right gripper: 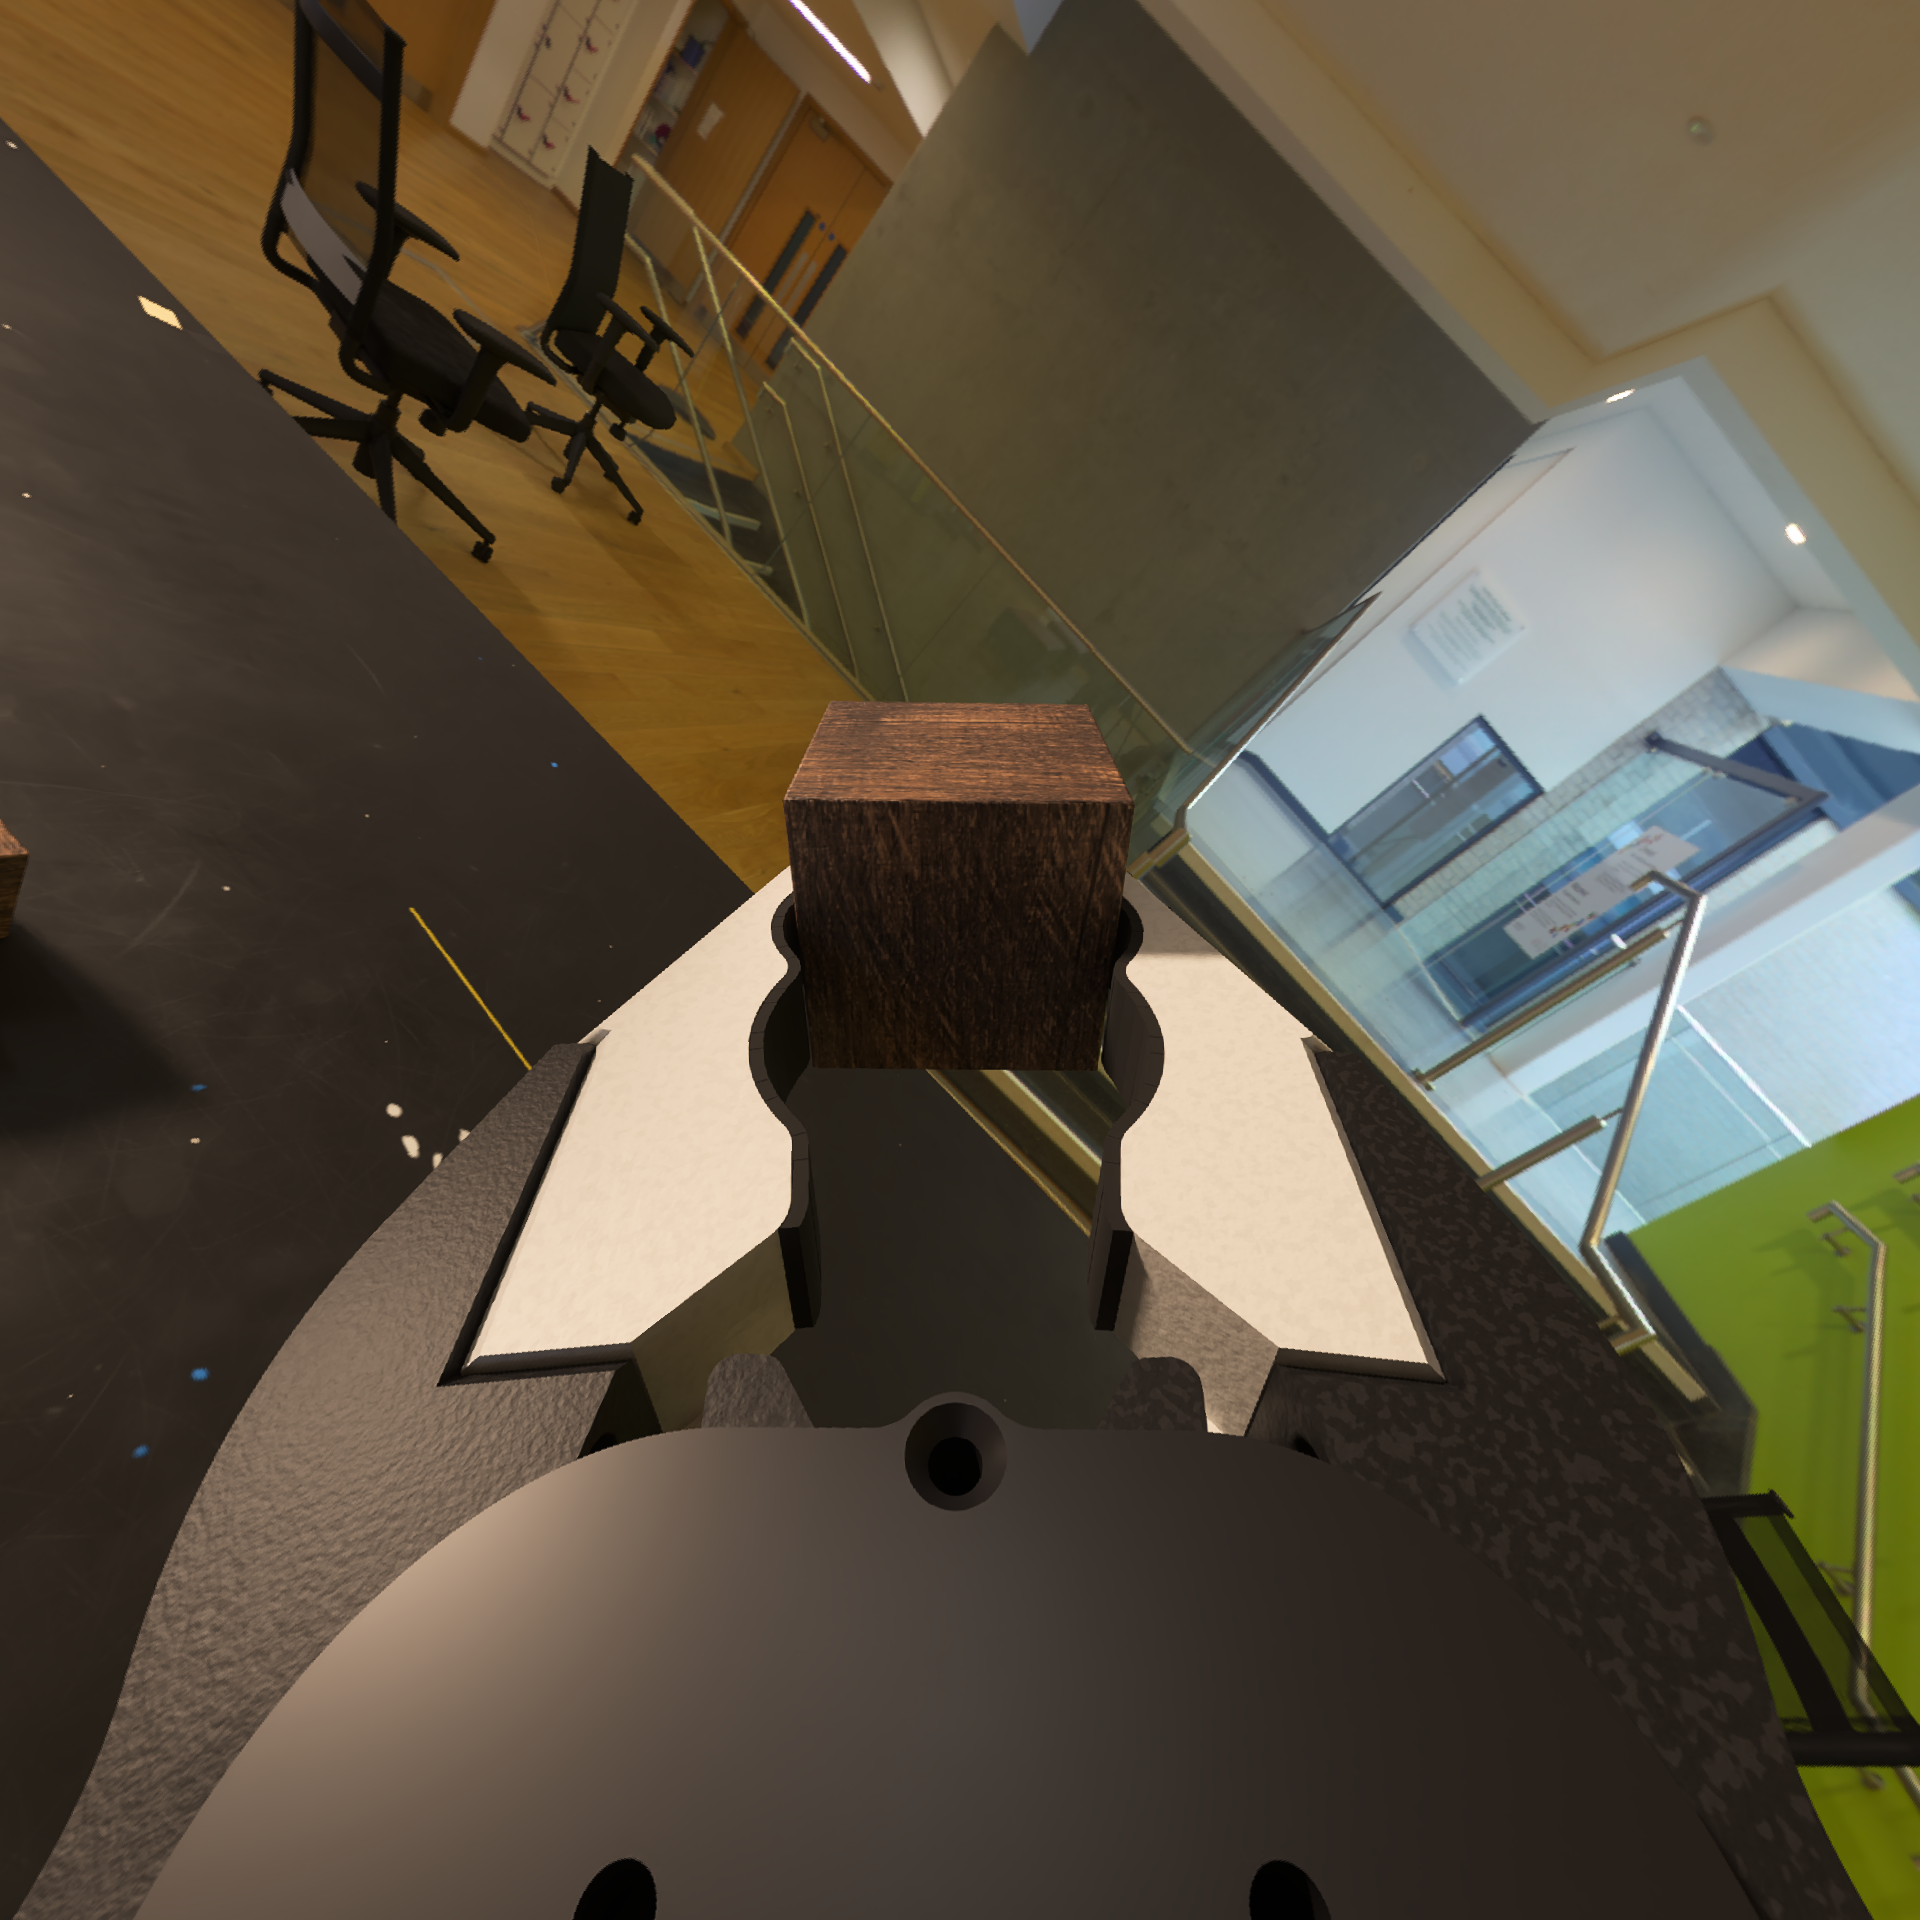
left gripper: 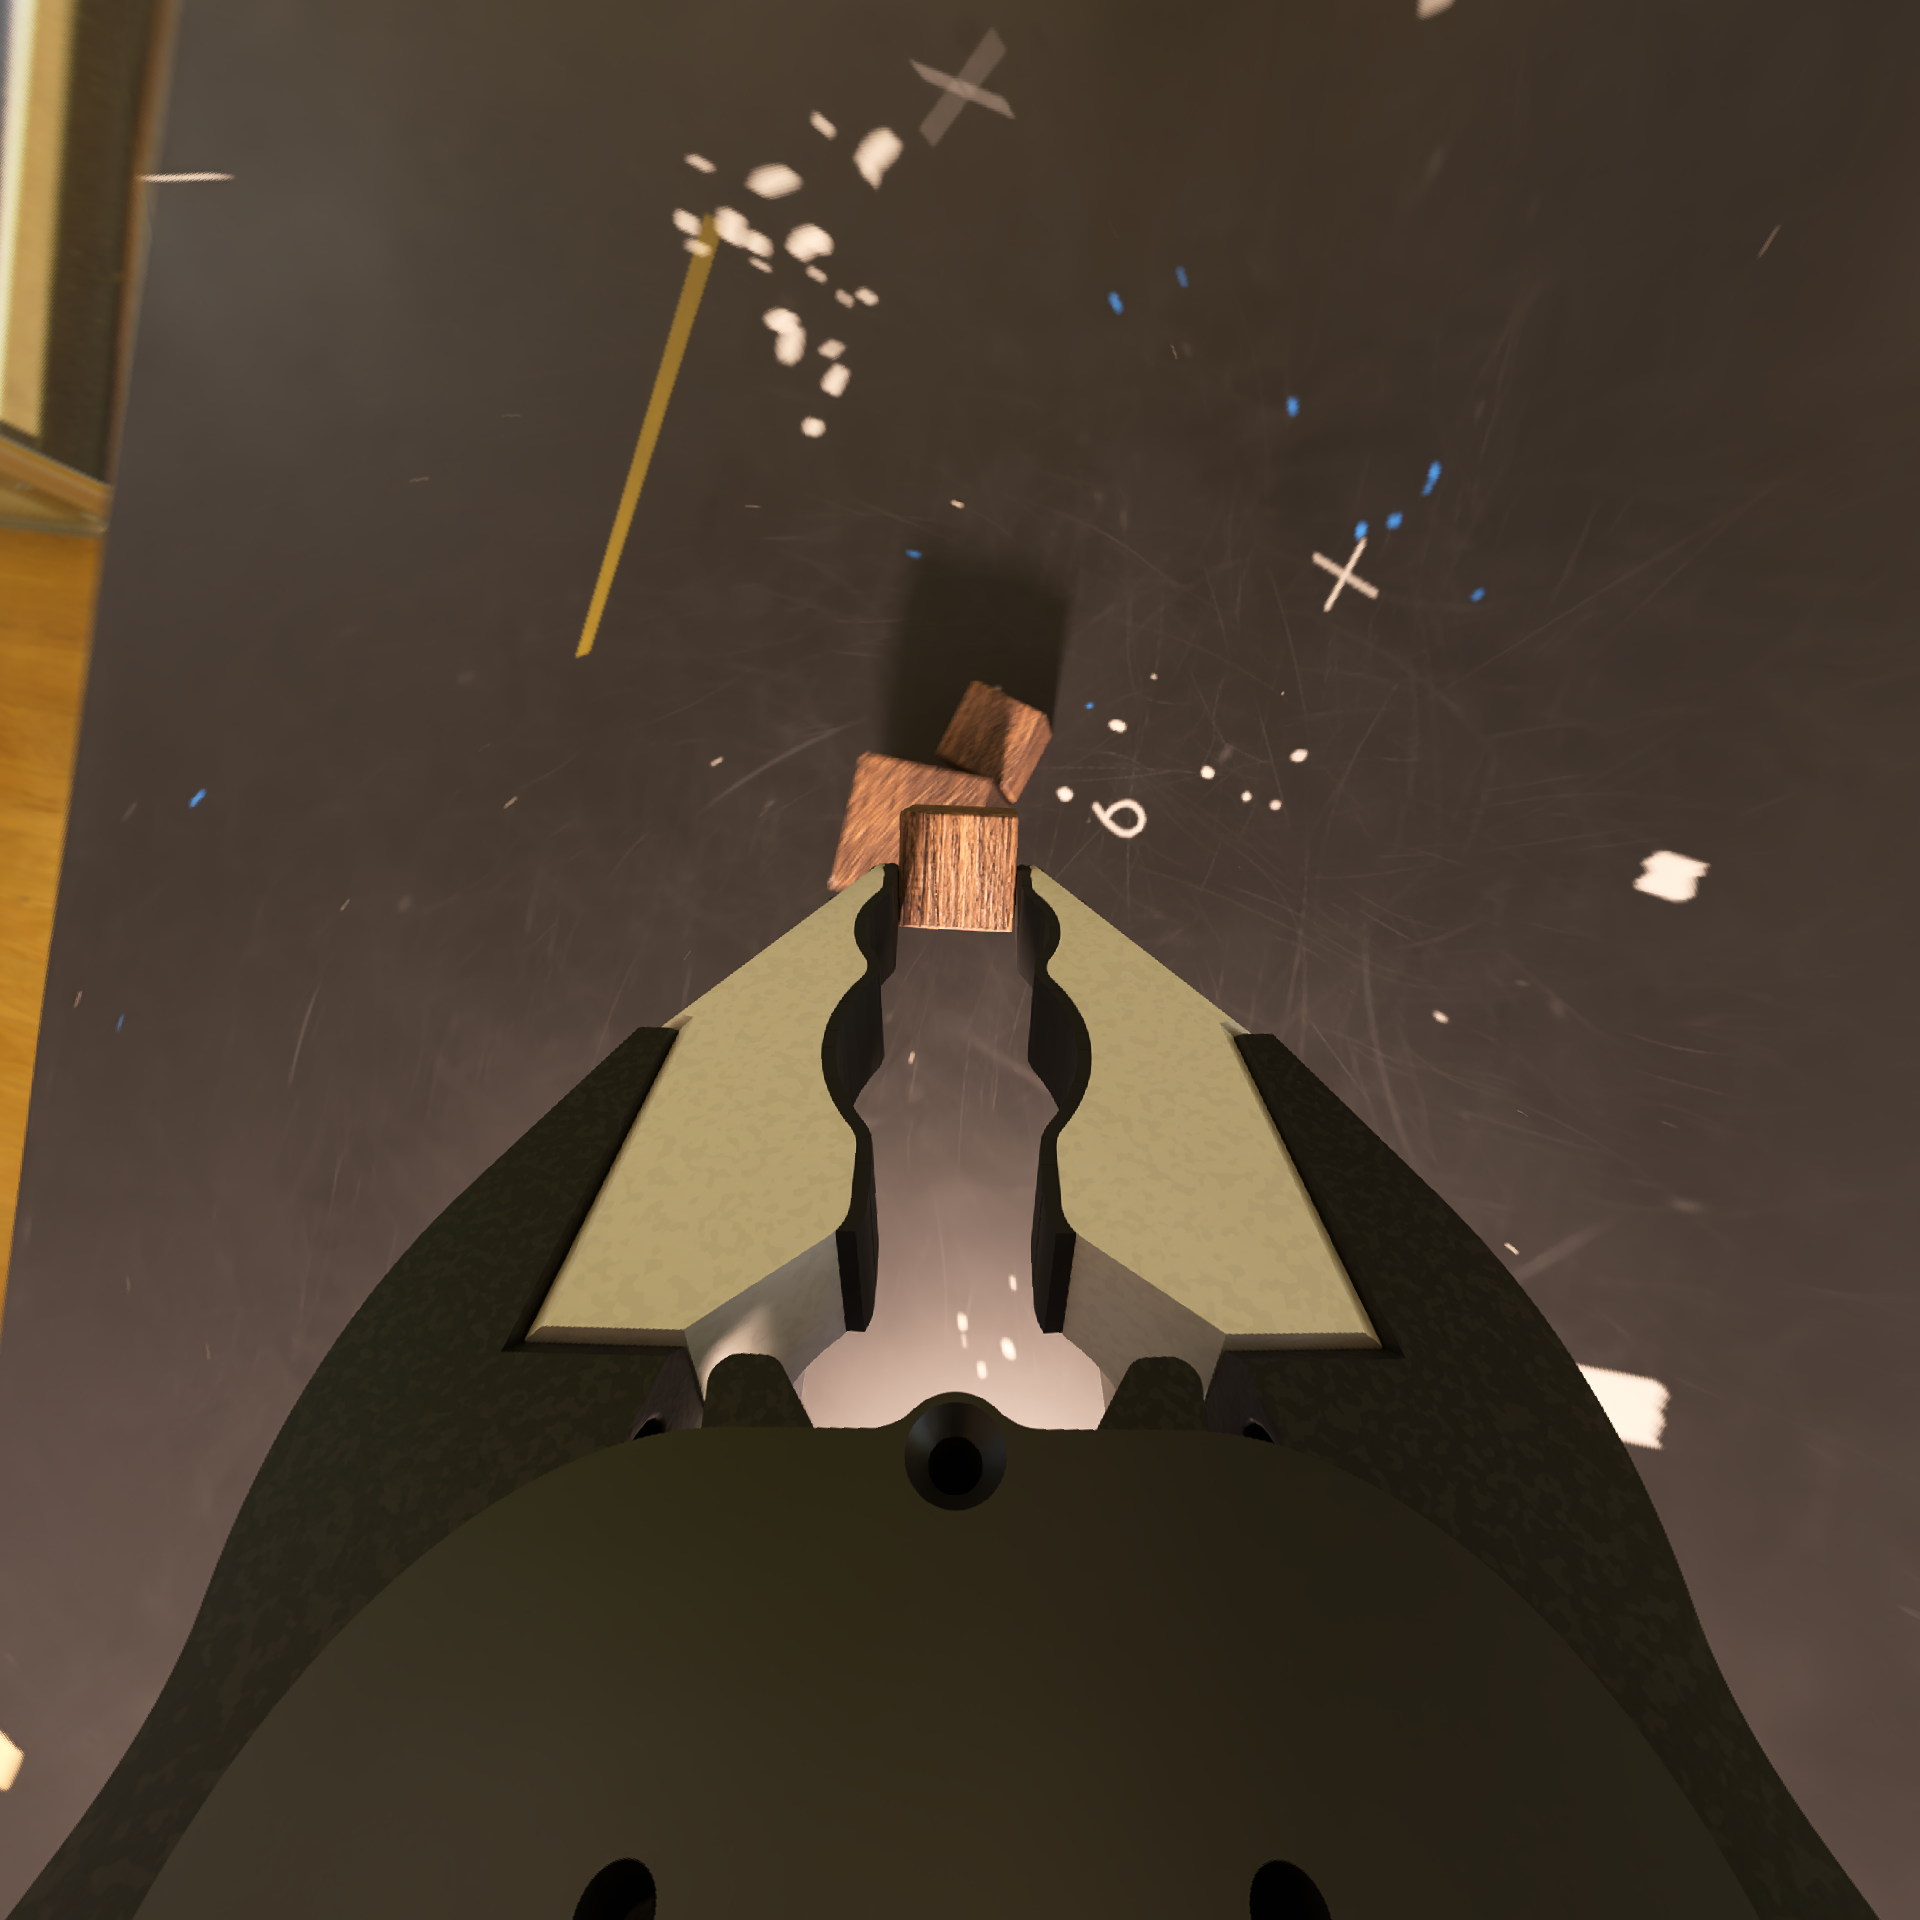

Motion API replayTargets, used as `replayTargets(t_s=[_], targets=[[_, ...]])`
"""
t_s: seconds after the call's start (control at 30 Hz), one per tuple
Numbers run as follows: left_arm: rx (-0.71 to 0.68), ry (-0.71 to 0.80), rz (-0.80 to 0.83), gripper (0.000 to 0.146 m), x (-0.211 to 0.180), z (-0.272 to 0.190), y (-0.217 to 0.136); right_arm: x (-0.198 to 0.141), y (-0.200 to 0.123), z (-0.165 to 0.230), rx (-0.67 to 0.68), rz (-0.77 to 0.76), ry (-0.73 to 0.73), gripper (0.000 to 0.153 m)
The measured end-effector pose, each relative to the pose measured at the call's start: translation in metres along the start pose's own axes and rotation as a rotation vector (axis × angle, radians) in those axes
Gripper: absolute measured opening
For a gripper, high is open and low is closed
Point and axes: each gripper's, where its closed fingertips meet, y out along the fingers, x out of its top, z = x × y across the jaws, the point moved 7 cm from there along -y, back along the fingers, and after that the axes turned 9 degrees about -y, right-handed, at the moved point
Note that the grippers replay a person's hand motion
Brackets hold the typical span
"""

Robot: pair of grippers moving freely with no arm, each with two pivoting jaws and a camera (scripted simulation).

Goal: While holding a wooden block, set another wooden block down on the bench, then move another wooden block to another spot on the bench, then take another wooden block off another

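My left gripper (left gripper: 956,883) points down at the dark bench (left gripper: 1455,935) and is shut on a small light wooden block (left gripper: 956,871) held at the fingertips. Just beyond it a larger wooden block (left gripper: 883,816) lies on the bench. A smaller block (left gripper: 992,738) sits tilted against its far side; I cannot tell whether it rests on it. My right gripper (right gripper: 958,925) is shut on a dark wooden block (right gripper: 956,894), held up near the bench's edge (right gripper: 582,717). Part of another block (right gripper: 8,878) shows at the left edge of the right wrist view.
The bench has a yellow line (left gripper: 644,447), white paint spots (left gripper: 790,239) and chalk crosses (left gripper: 1345,575). Its left edge borders a wooden floor (left gripper: 42,831). Past the bench stand two office chairs (right gripper: 416,343) and a glass railing (right gripper: 935,540).
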Motion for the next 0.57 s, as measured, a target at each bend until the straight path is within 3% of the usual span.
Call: replayTargets(t_s=[0.1,0.23,0.57], targets=[[-0.027,0.114,0.089,0.022,0.011,-0.020,0.059,-0.001,0.002,0.003,0.019,0.004,-0.005,0.055],[-0.076,0.196,0.182,0.022,0.020,-0.023,0.107,-0.003,0.001,0.004,0.029,0.021,-0.030,0.055],[-0.142,0.200,0.286,0.022,0.019,-0.017,0.146,-0.015,-0.007,-0.005,0.026,0.015,0.012,0.055]])
